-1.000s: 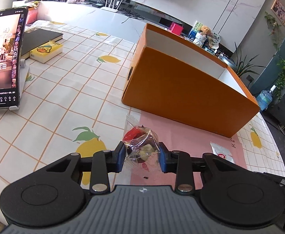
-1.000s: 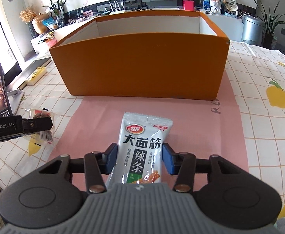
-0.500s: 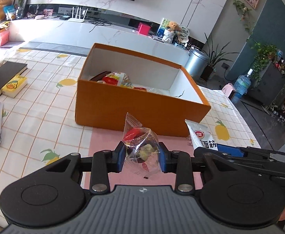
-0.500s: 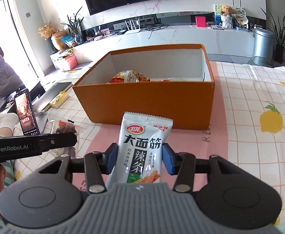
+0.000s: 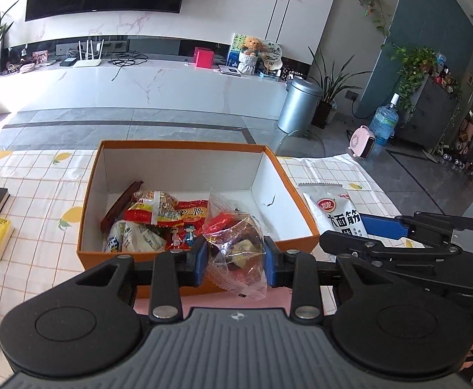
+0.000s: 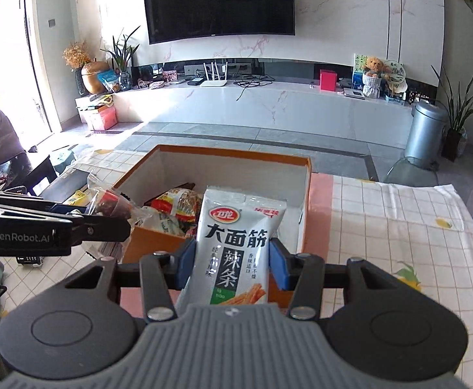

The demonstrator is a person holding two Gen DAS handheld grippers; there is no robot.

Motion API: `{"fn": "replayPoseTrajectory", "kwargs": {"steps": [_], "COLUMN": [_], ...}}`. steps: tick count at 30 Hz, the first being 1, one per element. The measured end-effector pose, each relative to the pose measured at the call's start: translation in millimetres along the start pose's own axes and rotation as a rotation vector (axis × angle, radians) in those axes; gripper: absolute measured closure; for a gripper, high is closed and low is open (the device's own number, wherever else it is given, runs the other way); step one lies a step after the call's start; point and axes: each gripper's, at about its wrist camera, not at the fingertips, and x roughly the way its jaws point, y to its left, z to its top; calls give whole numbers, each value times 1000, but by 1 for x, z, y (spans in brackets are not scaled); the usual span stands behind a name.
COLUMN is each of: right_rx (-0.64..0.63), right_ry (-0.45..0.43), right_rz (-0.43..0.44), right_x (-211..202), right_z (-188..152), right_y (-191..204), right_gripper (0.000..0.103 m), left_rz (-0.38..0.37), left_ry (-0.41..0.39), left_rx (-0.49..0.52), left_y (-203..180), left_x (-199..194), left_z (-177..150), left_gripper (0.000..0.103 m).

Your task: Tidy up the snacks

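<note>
Both claws are now lifting off the desk: left claw (image 5: 235,261) pinching a clear candy bag (image 5: 236,253), right claw (image 6: 229,267) pinching a latiao packet (image 6: 234,246), nearing the orange box (image 5: 184,259) for dropping.

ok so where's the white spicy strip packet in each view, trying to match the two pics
Left wrist view: white packet at right, just outside the orange box, clamped in the right gripper.
Right wrist view: same packet at centre, upright between the blue pads.
Shared landmark: the orange box, with snacks inside.
</note>
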Motion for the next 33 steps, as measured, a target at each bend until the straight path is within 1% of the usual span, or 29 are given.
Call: {"fn": "replayPoseTrajectory", "kwargs": {"steps": [8, 14, 19, 24, 27, 33], "right_rx": [-38, -66, -95, -126, -151, -201], "right_ry": [15, 48, 96, 167, 212, 299], "right_rz": [-26, -40, -55, -62, -71, -86], "right_x": [39, 84, 124, 164, 182, 212], "right_z": [30, 53, 66, 68, 63, 56], "right_y": [-7, -11, -8, -5, 1, 4], "right_gripper": [56, 56, 56, 57, 57, 57], "left_rz": [5, 35, 52, 82, 86, 109], "left_ry": [44, 93, 125, 170, 196, 240], "left_rx": [15, 30, 77, 103, 102, 145], "left_y": [12, 28, 35, 44, 50, 54], "left_x": [38, 72, 98, 124, 137, 158], "left_z": [32, 46, 53, 56, 55, 53], "left_gripper": [65, 65, 65, 65, 65, 65]}}
